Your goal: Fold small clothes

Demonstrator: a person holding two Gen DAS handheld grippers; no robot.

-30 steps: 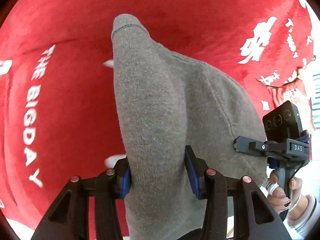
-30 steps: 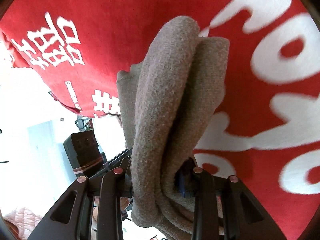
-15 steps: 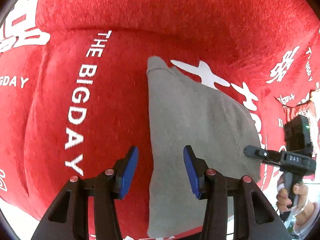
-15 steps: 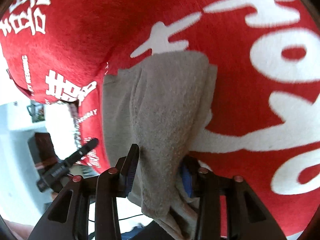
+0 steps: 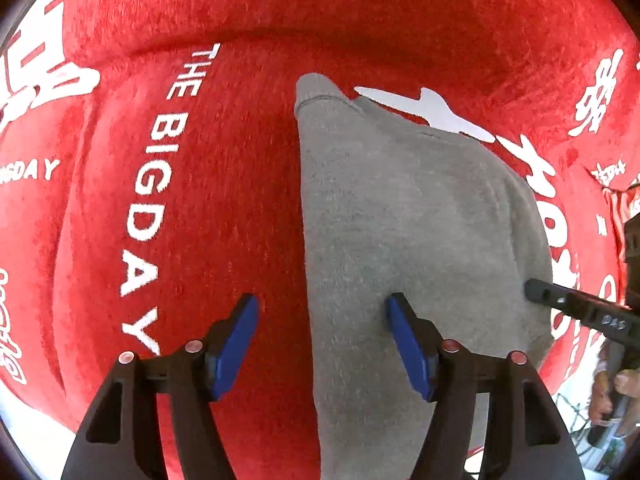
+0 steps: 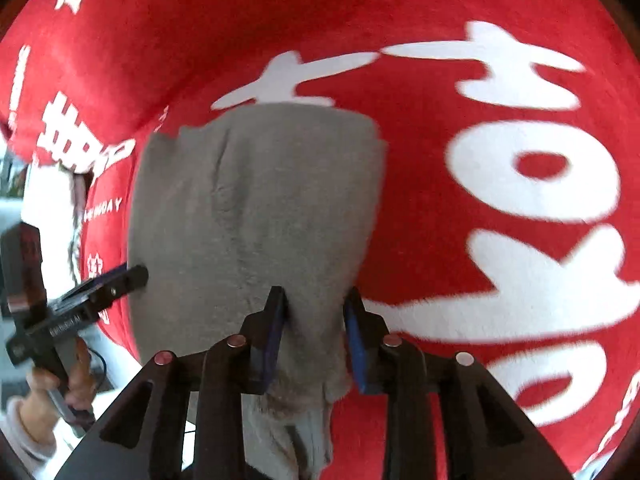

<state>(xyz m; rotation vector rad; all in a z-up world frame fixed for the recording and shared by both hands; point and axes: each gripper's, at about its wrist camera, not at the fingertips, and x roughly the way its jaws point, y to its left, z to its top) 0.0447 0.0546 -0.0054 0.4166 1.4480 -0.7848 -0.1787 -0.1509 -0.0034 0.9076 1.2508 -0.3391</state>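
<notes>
A small grey knit garment (image 5: 420,220) lies flat on the red plush cover (image 5: 200,200), its narrow end pointing away from me. My left gripper (image 5: 322,300) hovers over the garment's left edge with its jaws opening. The blue pads stand well apart and press on nothing. In the right wrist view the same garment (image 6: 256,208) spreads out ahead. My right gripper (image 6: 314,294) pinches a bunched fold at its near right corner; its jaws are starting to open, but the pads still touch the cloth.
The red cover (image 6: 480,120) carries large white lettering and bulges like a cushion. Its edge drops to a white floor at the near left (image 5: 28,412). A hand (image 6: 52,384) holds the other gripper's handle at the lower left.
The garment hung upright from both grippers; now it lies spread on the red cover. My left gripper let go and widened. The right wrist tilted downward, still pinching the fold.
</notes>
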